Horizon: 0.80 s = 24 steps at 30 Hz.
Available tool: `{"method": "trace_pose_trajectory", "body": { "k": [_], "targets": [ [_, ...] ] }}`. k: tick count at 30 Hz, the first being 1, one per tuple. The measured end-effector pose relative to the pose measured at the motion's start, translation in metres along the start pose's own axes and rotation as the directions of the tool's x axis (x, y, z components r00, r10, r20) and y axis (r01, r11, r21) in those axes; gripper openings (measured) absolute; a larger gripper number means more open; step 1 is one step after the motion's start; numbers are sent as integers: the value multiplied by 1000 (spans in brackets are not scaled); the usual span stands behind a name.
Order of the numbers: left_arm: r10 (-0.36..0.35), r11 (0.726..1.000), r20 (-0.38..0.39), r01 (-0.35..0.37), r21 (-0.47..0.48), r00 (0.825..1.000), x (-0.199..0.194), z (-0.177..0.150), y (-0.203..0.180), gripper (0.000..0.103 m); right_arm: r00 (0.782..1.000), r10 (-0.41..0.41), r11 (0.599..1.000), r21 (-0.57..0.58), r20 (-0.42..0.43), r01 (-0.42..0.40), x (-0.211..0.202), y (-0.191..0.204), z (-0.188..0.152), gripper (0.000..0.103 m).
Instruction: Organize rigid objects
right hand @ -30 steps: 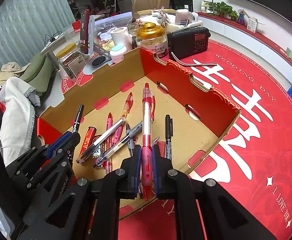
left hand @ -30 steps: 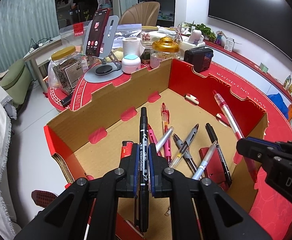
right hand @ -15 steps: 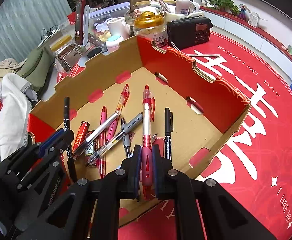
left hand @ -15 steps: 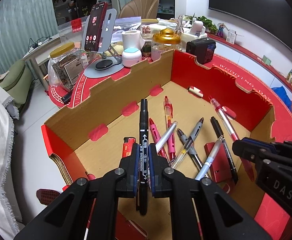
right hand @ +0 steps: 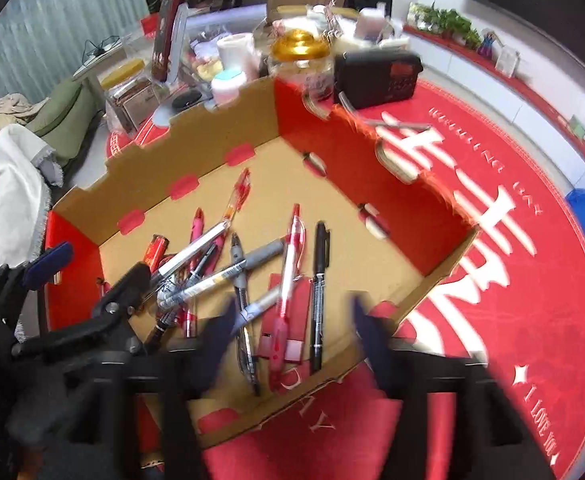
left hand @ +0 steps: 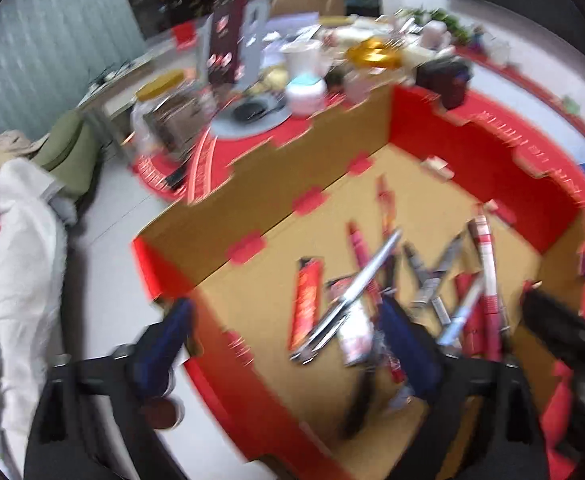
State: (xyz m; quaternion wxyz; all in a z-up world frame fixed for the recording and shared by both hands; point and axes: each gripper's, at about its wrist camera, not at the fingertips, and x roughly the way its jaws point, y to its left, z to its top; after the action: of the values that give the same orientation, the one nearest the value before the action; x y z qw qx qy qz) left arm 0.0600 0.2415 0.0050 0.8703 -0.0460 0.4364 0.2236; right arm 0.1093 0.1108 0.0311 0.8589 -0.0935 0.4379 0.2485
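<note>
Right wrist view — right gripper point(right hand: 292, 320) jaws just sprang apart, nothing pinched; red pen point(right hand: 288, 280) lies between them in the cardboard box point(right hand: 212, 136). Left gripper point(left hand: 288, 344) also just spread wide, empty — black marker point(left hand: 362, 396) blurred near its right finger.

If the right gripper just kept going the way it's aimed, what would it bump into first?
Probably the red-and-clear pen lying on the pile in the cardboard box. The right gripper, its jaws just opened and holding nothing, points down at it. Blur leaves depth uncertain.
</note>
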Motion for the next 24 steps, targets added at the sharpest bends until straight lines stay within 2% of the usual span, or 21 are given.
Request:
{"method": "trace_pose_trajectory", "body": {
  "k": [1, 4, 7, 9, 15, 19, 24],
  "targets": [
    [-15, 1000, 18, 15, -19, 1000, -4, -2, 4, 103, 1000, -14, 1000, -5, 19, 15, -8, 1, 0, 103],
    [-50, 998, 67, 53, -46, 997, -21, -6, 9, 103, 1000, -20, 999, -29, 14, 20, -19, 4, 1, 103],
    [-82, 995, 93, 87, -48, 992, -34, -7, 13, 103, 1000, 3, 1000, -3, 1, -3, -26, 2, 1, 103],
    [-78, 995, 99, 83, -49, 992, -41, -10, 14, 103, 1000, 16, 1000, 12, -25, -15, -30, 1, 1, 103],
    [-79, 995, 82, 84, -60, 993, -51, -21, 17, 103, 998, 35, 999, -3, -46, -36, -36, 11, -3, 103],
    [-79, 995, 26, 81, -63, 997, -50, -24, 19, 103, 998, 37, 999, -19, -56, -38, -38, 20, -5, 103],
    [-85, 995, 1, 85, -48, 996, -51, -27, 20, 103, 994, 69, 998, 2, -85, -69, -39, 22, -6, 103]
  ]
}}
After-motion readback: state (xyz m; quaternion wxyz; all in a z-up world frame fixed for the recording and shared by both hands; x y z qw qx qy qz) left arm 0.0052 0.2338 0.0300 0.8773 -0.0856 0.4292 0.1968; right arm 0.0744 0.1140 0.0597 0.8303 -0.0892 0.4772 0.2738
